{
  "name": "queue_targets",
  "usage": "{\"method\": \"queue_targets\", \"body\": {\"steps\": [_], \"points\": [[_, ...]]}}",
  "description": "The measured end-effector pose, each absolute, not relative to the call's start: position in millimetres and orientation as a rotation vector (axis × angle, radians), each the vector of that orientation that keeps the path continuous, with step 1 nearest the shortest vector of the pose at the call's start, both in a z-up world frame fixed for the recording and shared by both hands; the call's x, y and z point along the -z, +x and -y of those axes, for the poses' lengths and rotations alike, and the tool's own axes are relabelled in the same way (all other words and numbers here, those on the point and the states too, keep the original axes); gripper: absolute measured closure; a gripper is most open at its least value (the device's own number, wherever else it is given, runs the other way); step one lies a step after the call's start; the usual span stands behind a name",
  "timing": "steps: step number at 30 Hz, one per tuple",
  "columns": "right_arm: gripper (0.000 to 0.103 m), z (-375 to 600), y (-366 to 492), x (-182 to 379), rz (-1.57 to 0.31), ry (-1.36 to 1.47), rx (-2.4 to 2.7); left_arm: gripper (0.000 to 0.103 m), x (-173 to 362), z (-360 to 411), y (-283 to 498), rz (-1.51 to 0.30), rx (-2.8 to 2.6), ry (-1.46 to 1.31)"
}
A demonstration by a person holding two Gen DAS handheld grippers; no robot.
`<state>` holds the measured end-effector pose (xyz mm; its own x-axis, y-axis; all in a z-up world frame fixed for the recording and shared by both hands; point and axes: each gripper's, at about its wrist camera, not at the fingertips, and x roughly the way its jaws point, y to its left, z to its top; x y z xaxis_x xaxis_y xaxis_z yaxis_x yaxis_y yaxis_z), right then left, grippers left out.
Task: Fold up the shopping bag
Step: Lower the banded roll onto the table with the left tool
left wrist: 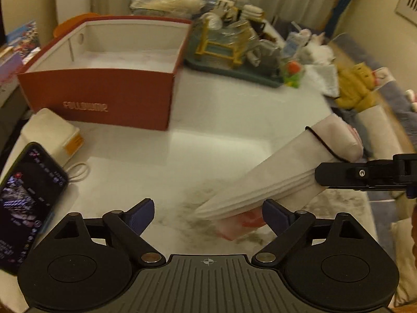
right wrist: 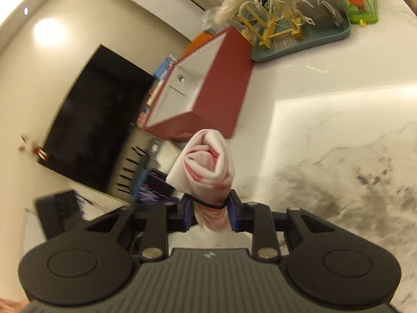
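The bag (left wrist: pixel 281 182) is rolled/folded into one long bundle w/ a thin black band (left wrist: pixel 322 140) round it near one end. The right gripper (right wrist: pixel 209 215) clamps it: fingers narrow, pressed on both sides of the roll just at the band. In the right wrist view the roll sticks out fwd along the fingers, its spiral end facing away.

Landmark = red box (left wrist: pixel 104 88). The bag hangs in the air, off the table (left wrist: pixel 208 143), on the near-right side of the box and well apart from it. Its long axis runs diagonal: banded end up and to the right, away from the box; free end down, pointing toward the left gripper (left wrist: pixel 208 215).

The left gripper is spread wide and holds nothing. The bag's low end sits just inside its right finger (left wrist: pixel 276 215), not centred in the gap; can't tell if it touches. So the right hand has the bag and the left is the nearer free one; any left grasp turns on getting that low end btwn the fingers, across the roll's axis.

The bag already looks folded and banded. Judging from that: either the tail end of the job, or a bundle picked up to be undone. Can't say which.

Count:
- bag: 1
- band: 1
- grippers: 2
- red box: 1, open top
- phone (left wrist: pixel 26 200): 1, near-left of the box
- green tray (left wrist: pixel 234 70): 1, far-right of the box, w/ clutter on it
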<state>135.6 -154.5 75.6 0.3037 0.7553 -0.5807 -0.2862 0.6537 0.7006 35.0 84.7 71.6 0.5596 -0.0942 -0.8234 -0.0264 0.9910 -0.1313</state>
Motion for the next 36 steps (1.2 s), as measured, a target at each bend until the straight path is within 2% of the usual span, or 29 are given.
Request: {"method": "queue_targets", "body": {"steps": [7,18,27,36], "points": [[0.080,143.4,155.5,-52.2,-1.069,0.558,-0.751,0.012,-72.7,-90.9,29.2,-1.011,-0.067,-0.040],[0.080,92.6,161.8,-56.7,-1.029,0.482,-0.667,0.012,-49.9,-143.5,55.2,-1.073,-0.094,-0.056],[0.080,93.1,164.7,-70.4,-1.017,0.420,-0.537,0.012,-41.9,-134.8,70.9,-1.089,0.052,0.037],[0.079,124.1,190.8,-77.9,-1.262,0.291,-0.641,0.012,-38.0,-107.3,72.0,-1.096,0.124,0.062]]}}
